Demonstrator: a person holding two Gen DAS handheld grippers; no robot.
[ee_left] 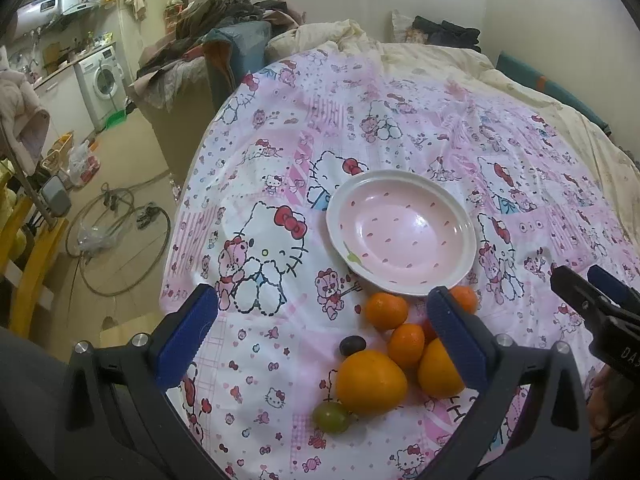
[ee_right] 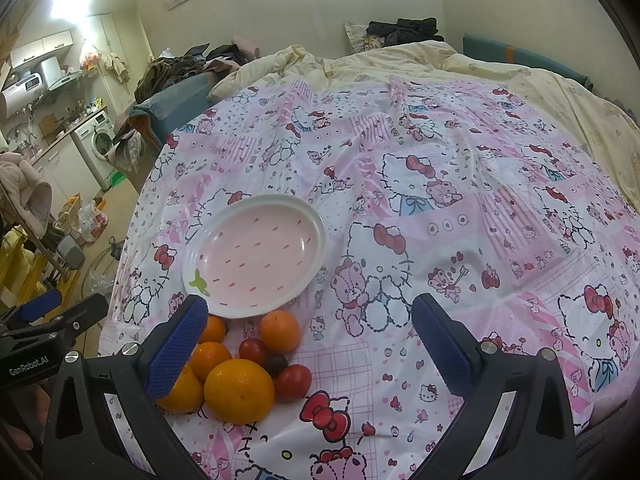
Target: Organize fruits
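Observation:
A pink, empty plate with a white rim lies on a Hello Kitty cloth. Just in front of it sits a pile of fruit: large oranges, small tangerines, a dark grape, a green grape and red cherry tomatoes. My left gripper is open and empty above the pile's left side. My right gripper is open and empty above the pile's right side. Each gripper shows at the edge of the other's view.
The cloth covers a bed with a cream quilt behind. The bed's left edge drops to a floor with a hoop and cables. Clothes are piled on a sofa. A washing machine stands at the far left.

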